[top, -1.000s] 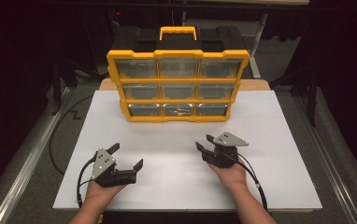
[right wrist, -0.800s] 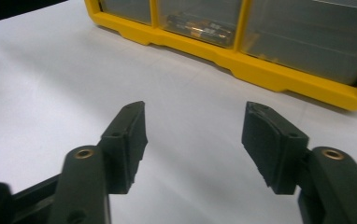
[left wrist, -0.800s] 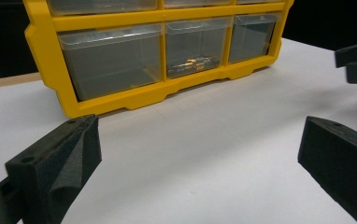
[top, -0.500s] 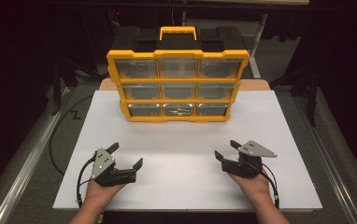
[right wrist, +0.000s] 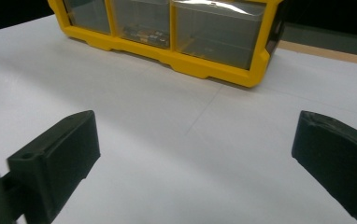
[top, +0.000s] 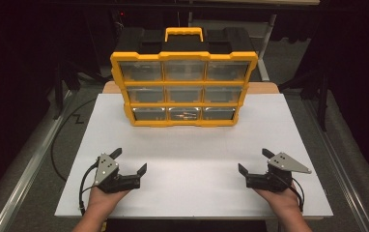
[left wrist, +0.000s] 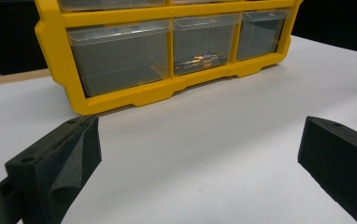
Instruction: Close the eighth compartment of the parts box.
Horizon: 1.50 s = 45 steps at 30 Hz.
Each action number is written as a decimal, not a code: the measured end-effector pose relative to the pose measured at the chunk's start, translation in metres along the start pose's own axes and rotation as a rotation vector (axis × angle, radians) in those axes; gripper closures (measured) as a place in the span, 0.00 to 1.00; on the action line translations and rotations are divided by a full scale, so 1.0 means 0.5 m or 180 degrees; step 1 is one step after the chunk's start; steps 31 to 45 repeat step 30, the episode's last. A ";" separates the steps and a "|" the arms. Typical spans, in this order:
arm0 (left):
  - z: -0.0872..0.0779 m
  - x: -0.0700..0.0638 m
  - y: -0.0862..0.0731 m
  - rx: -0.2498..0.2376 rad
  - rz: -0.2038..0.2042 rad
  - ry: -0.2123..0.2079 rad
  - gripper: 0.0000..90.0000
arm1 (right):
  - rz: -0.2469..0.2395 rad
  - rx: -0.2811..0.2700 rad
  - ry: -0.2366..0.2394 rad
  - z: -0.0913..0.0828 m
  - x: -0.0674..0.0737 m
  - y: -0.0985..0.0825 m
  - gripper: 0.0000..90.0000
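A yellow organizer [top: 184, 89] with clear drawers stands upright at the back middle of the white tabletop [top: 192, 145]. Its bottom middle drawer [top: 184, 115] holds small items. My left gripper [top: 130, 161] rests at the front left, open, with nothing between its jaws. My right gripper [top: 254, 161] sits at the front right; its jaws have just been opening and stand wide with nothing between them. In the left gripper view the left gripper [left wrist: 197, 158] faces the organizer [left wrist: 120, 98] across bare table. In the right gripper view the right gripper [right wrist: 193, 154] looks at the organizer [right wrist: 204, 70] from farther off.
A black case [top: 139, 38] sits behind the organizer. A black cable [top: 83, 186] trails from the left gripper over the table's front left corner. A metal rail [top: 28, 169] on the left and another [top: 347, 179] on the right run along the table.
My right gripper has slid to the right, away from the table's middle, and its jaws stand wider apart. The left gripper has stayed where it was.
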<state>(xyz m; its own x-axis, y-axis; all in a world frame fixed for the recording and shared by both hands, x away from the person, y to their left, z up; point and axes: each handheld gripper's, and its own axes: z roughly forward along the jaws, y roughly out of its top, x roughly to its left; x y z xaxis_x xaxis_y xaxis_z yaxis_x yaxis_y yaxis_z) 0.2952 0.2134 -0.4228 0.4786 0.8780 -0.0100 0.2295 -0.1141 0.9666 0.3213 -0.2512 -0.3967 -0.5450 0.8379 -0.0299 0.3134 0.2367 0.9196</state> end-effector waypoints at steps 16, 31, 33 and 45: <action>-0.004 0.005 -0.001 0.0002 -0.0037 0.0061 0.00 | -0.0014 -0.0163 -0.0081 0.007 -0.004 -0.032 0.01; -0.005 0.009 0.001 -0.0036 -0.0087 0.0015 0.00 | -0.0015 -0.0177 -0.0112 0.003 0.000 -0.032 0.01; -0.005 0.009 0.001 -0.0036 -0.0087 0.0015 0.00 | -0.0015 -0.0177 -0.0112 0.003 0.000 -0.032 0.01; -0.005 0.009 0.001 -0.0036 -0.0087 0.0015 0.00 | -0.0015 -0.0177 -0.0112 0.003 0.000 -0.032 0.01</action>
